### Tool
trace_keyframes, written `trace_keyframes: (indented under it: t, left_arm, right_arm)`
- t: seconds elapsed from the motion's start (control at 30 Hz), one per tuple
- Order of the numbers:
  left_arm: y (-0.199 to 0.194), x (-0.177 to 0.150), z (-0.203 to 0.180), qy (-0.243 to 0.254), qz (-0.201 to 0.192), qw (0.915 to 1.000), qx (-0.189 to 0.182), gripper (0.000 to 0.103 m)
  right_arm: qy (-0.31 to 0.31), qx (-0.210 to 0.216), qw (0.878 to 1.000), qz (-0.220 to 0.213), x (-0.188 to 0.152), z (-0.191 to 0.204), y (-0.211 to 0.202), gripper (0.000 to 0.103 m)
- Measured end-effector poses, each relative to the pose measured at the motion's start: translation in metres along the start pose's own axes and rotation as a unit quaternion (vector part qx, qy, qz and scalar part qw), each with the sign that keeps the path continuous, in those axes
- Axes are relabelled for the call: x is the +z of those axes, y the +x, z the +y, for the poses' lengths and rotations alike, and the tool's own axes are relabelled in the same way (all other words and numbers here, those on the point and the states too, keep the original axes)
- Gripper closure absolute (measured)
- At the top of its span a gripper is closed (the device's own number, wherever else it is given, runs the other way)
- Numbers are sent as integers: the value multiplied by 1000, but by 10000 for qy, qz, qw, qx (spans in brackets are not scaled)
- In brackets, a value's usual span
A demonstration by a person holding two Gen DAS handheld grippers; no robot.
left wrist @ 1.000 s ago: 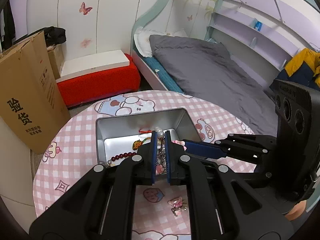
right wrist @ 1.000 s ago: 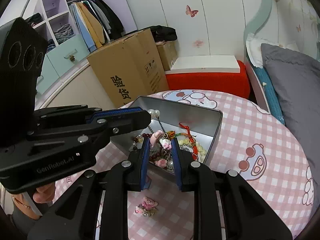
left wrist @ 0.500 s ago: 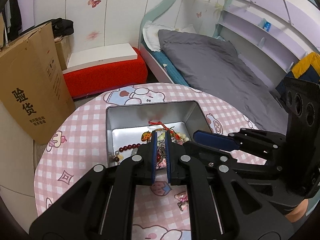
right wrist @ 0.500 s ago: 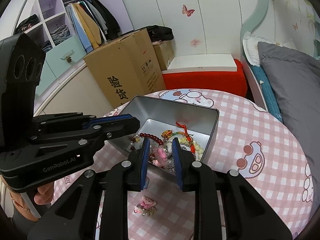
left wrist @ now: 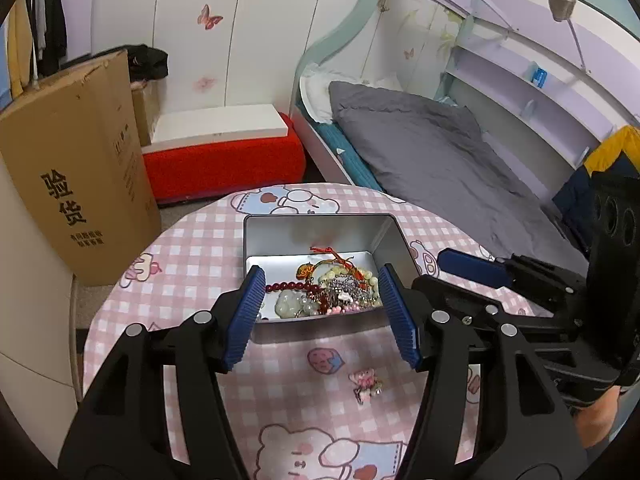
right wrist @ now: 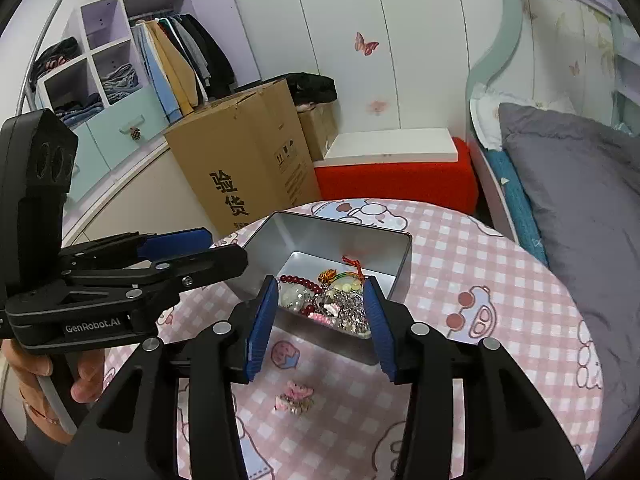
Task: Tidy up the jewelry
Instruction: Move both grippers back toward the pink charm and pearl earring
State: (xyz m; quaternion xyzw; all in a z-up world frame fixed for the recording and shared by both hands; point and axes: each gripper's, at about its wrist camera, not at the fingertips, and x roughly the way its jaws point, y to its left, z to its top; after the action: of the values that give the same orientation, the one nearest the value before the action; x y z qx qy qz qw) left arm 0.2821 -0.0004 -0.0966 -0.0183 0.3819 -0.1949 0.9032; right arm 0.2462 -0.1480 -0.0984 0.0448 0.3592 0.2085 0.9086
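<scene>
I'm over the round table (left wrist: 192, 264) with its pink checked cloth, and the silver tin (left wrist: 320, 226) sits open in the middle of it, lid off, so whatever I carry can go straight in from above. My left gripper (left wrist: 322, 312) hangs above the tin's near edge, its jaws opening and standing fairly wide, with nothing between the blue pads; I only see the heap in the tin through the gap. My right gripper (right wrist: 322, 320) comes in from the right side at the same near edge, jaws opening too, a bit narrower than the left, and also empty. Both point down at a slant, which I judge suits dropping pieces into the tin and not onto the cloth. Now the jewelry (left wrist: 328, 292) itself: it lies piled in the near half of the tin, the far half bare metal. I can make out a string of dark red beads (left wrist: 290, 288) on the left, a pale green carved piece (left wrist: 290, 304) beside it, cream beads, a silvery chain tangle toward the right, and a red knotted cord (left wrist: 334, 256) trailing to the far side. It all looks tangled, so I'd expect pieces to snag on one another if lifted. One small pink charm (left wrist: 366, 384) lies out on the cloth, near me and well apart from the tin. That one, I reckon, is not yet put away.
</scene>
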Motion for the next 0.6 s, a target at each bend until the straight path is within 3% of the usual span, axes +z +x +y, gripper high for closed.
trace_keyframes:
  t: [0.3, 0.6]
  left_arm:
    - [-13, -35, -9, 170, -29, 9997, 143, 44]
    - [12, -89, -24, 560, 501, 9970, 170, 44]
  right_arm:
    - [-62, -63, 10000, -1, -28, 3, -22, 56]
    - [131, -97, 9991, 404, -80, -9, -16, 54]
